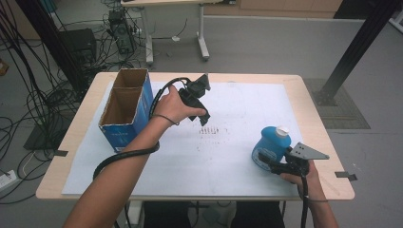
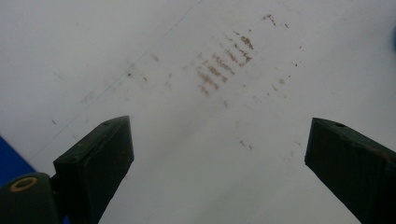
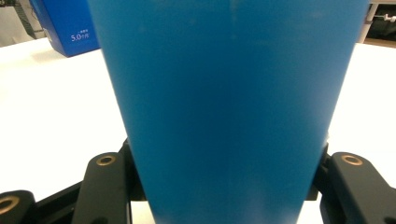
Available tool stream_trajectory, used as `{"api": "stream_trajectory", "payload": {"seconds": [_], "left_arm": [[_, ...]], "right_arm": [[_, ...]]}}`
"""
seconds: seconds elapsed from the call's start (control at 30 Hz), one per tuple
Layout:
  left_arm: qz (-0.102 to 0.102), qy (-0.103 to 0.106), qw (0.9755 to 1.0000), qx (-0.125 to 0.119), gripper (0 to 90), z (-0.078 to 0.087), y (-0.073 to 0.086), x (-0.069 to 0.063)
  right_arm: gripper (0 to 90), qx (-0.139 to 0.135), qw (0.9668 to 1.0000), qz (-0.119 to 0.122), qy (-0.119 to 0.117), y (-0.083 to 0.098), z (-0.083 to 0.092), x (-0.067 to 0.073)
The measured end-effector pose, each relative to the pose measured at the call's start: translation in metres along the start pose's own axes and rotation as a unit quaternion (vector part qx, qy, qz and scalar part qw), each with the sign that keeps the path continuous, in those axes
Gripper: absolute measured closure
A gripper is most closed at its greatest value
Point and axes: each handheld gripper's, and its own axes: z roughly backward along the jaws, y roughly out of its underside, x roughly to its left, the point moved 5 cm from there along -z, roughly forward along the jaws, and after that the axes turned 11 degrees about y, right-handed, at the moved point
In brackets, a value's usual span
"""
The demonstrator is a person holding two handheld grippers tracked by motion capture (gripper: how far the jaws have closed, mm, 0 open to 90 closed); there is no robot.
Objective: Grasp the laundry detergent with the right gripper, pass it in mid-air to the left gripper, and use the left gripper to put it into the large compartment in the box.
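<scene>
While the blue bottle (image 1: 272, 145) stands upright at the near right of the surface (image 1: 237, 118), it is already pinched low on its body by the right tongs (image 1: 266, 159), whose jaws are pressed against both of its sides. So the grasp can be judged as done, but the bottle is not yet lifted. The open blue cardboard box (image 1: 126, 107) at the far left is probably the place where it should be put, so the carrying and the placing are left.

The left tongs (image 1: 202, 111) are held above the middle of the surface, spread wide and with nothing between them.

In the high view the white cap (image 1: 282, 130) of the bottle and the whole layout are seen. In the right gripper view the blue wall of the bottle (image 3: 229, 107) is seen close between the jaws, with the box (image 3: 70, 28) far behind. In the left gripper view the brownish marks (image 2: 224, 65) on the white sheet are shown clearly.
</scene>
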Motion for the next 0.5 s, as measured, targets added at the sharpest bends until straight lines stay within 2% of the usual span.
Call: {"api": "stream_trajectory", "payload": {"seconds": [0.5], "left_arm": [[0.000, -0.001, 1.0000, -0.001, 8.3, 0.0015, 0.0001, -0.0017]], "right_arm": [[41.1, -0.002, 1.0000, 0.001, 0.001, 0.0004, 0.0001, 0.0004]]}}
